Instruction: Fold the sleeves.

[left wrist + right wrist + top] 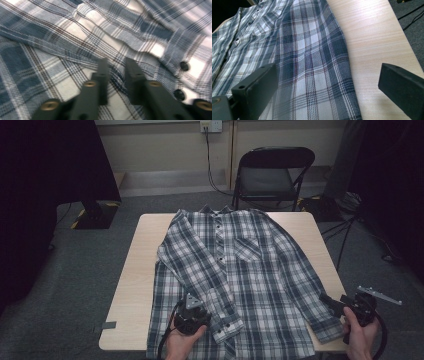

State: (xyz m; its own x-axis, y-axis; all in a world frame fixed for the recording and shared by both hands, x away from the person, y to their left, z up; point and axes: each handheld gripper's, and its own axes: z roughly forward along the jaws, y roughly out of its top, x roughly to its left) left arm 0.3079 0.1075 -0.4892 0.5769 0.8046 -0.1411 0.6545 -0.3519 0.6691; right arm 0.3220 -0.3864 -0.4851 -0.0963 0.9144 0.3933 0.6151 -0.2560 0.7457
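Note:
A blue and white plaid shirt (240,270) lies buttoned and face up on the light wooden table (145,250). Its left sleeve is folded in over the front, with the cuff (227,325) near the hem. My left gripper (194,304) points down onto that sleeve just left of the cuff. In the left gripper view its jaws (116,68) stand narrow, with a ridge of plaid cloth pinched between them and the cuff buttons (184,66) to the right. My right gripper (331,303) hovers open by the shirt's right sleeve (312,75); its jaws (328,72) are wide apart with nothing between them.
A black folding chair (272,175) stands beyond the table's far edge. Cables (350,230) run over the grey carpet on the right. A strip of dark tape (107,325) sits at the table's near left corner. Bare tabletop (374,45) shows right of the shirt.

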